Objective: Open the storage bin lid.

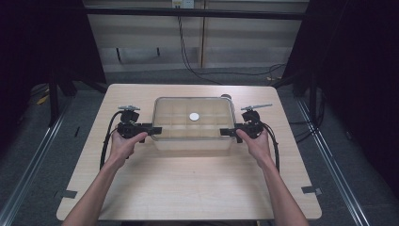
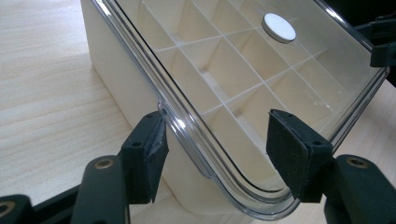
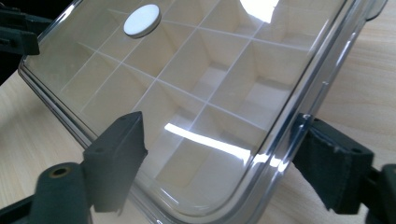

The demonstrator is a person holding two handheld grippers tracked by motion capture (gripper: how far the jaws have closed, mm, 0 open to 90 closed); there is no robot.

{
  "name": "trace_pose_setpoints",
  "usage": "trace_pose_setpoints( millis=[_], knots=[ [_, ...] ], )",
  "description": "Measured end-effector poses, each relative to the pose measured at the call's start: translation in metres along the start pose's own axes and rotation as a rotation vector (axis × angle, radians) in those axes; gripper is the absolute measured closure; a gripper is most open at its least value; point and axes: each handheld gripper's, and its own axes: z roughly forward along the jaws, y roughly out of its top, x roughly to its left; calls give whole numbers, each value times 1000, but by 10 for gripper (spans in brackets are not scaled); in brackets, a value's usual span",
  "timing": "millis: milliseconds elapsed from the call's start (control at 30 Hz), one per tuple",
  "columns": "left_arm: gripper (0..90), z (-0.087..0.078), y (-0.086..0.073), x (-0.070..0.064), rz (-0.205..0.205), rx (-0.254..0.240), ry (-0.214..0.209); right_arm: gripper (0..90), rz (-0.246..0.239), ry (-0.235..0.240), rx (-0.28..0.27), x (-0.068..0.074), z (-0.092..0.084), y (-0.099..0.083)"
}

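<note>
A pale wooden surface (image 1: 188, 188) spreads beneath the left gripper (image 1: 155, 130) and the right gripper (image 1: 226, 132). A grey tape tab (image 1: 69, 193) sits at the surface's near corner, well behind the left gripper, and another tape tab (image 1: 311, 190) lies well behind the right gripper. Far beyond both grippers, black cables (image 1: 188, 61) trail across the grey floor (image 1: 141, 75). A metal rail (image 1: 28, 160) runs along the floor, outward of the left gripper.

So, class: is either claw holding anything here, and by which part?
Nothing is gripped yet. The left claw and right claw each straddle an end rim of the clear plastic lid on the white compartment box, jaws open.
</note>
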Motion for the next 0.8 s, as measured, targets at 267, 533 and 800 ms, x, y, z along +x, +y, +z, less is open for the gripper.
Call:
trace_pose_setpoints(
  millis=[267,533,800],
  knots=[
    [391,0,-1,0,-3,-12,0,224,0,-6,-11,0,-2,0],
    [391,-2,-1,-1,-3,-22,-9,206,1,-9,-9,1,-1,0],
    [404,-5,0,-4,9,-29,-2,210,-5,-12,-15,1,-2,0]
  ],
)
